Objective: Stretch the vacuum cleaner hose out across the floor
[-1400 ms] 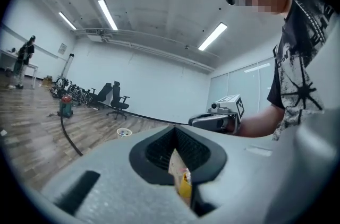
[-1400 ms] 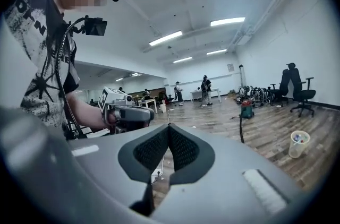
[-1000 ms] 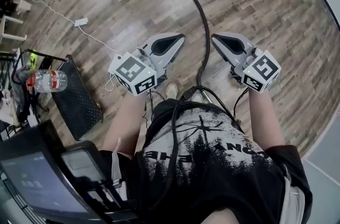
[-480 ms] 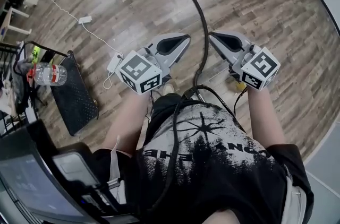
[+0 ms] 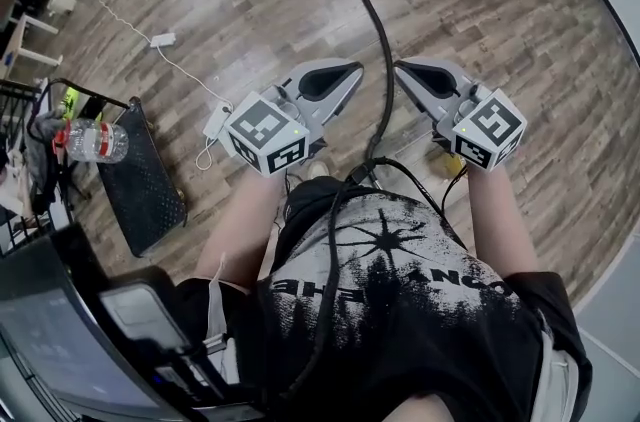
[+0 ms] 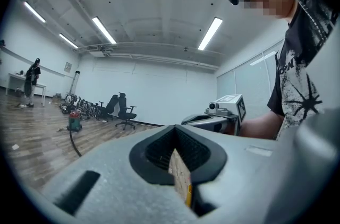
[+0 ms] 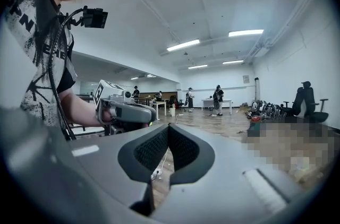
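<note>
Hose laid out on the floor, both grippers empty above it

The black vacuum hose (image 5: 379, 28) runs in a long, gently curved line over the wood floor (image 5: 520, 60), from the person's feet away toward the far vacuum cleaner (image 6: 74, 121). The left gripper (image 5: 347, 72) and right gripper (image 5: 406, 71) hang level on either side of it, well above, jaws closed on nothing. The hose looks nearly stretched; any further pull calls for opening one pair of jaws, stooping to the near end and gripping it there.
</note>
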